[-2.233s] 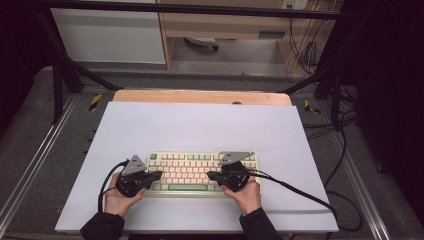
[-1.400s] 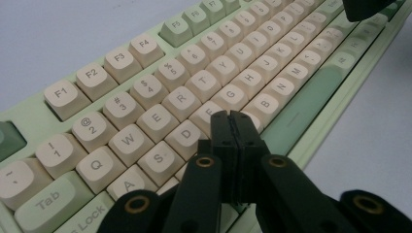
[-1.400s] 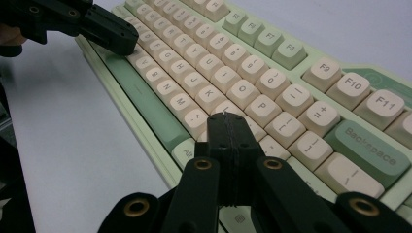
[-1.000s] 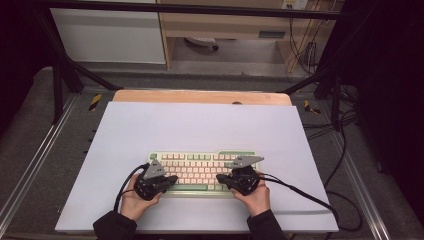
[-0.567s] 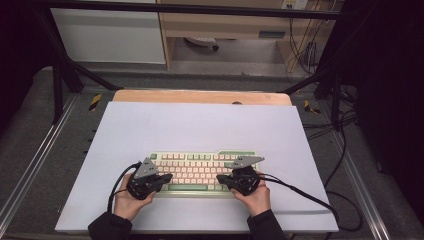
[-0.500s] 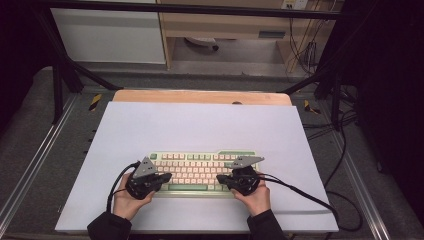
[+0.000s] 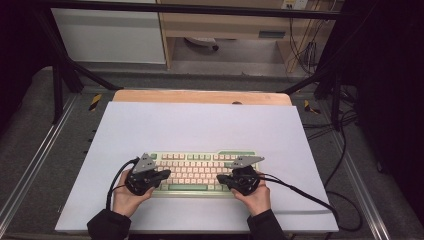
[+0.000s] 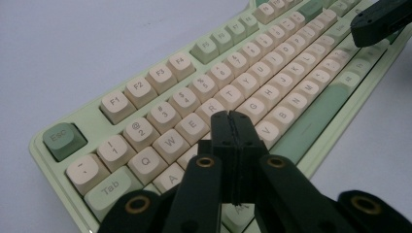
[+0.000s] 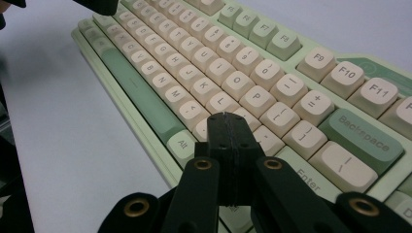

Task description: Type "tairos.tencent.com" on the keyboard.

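Observation:
A pale green keyboard [image 7: 200, 169] with cream keys lies on the white mat near the front edge. My left gripper [image 7: 167, 174] is shut with nothing in it, its tip over the left letter keys. In the left gripper view the closed tip [image 8: 232, 117] sits just above the keys [image 8: 170, 143] around D and F. My right gripper [image 7: 220, 179] is also shut and holds nothing. In the right gripper view its tip [image 9: 228, 119] hovers over the keyboard [image 9: 272, 87] near the semicolon and slash keys. Whether either tip touches a key I cannot tell.
The white mat [image 7: 200, 125] covers the table, with a wooden edge [image 7: 200, 96] at the back. A black cable [image 7: 310, 197] trails right from the right gripper. Metal frame rails [image 7: 30, 165] run along both sides. The other gripper [image 8: 384, 22] shows far off.
The left gripper has shifted a little to the left over the keyboard. The right gripper has stayed where it was. Both stay shut.

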Action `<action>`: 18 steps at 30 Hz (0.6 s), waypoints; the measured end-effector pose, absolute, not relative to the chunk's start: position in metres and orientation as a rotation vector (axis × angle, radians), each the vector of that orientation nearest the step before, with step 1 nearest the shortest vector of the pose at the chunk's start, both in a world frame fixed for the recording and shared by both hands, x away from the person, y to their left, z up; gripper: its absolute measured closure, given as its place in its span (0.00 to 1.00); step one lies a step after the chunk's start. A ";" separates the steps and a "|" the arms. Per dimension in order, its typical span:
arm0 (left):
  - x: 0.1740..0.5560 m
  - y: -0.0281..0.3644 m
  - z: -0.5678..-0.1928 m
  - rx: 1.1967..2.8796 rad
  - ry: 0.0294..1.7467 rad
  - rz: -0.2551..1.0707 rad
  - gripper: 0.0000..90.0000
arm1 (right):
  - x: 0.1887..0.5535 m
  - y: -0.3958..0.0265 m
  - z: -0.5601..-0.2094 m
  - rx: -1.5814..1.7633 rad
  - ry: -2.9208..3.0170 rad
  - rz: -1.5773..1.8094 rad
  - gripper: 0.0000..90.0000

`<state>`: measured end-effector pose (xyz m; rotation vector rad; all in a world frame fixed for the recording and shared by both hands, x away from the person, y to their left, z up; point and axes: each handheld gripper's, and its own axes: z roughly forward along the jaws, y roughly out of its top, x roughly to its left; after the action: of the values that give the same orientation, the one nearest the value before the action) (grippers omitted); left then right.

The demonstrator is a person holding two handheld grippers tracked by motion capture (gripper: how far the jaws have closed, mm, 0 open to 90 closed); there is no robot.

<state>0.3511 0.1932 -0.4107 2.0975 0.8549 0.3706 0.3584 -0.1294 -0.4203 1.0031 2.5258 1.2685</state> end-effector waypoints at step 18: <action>0.376 0.185 -0.409 2.092 0.906 0.394 0.99 | 0.359 -0.129 -0.421 0.998 2.533 1.268 1.00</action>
<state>0.3763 0.1850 -0.4092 2.0925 0.9065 0.3937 0.3587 -0.1292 -0.4210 0.9982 2.5329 1.2680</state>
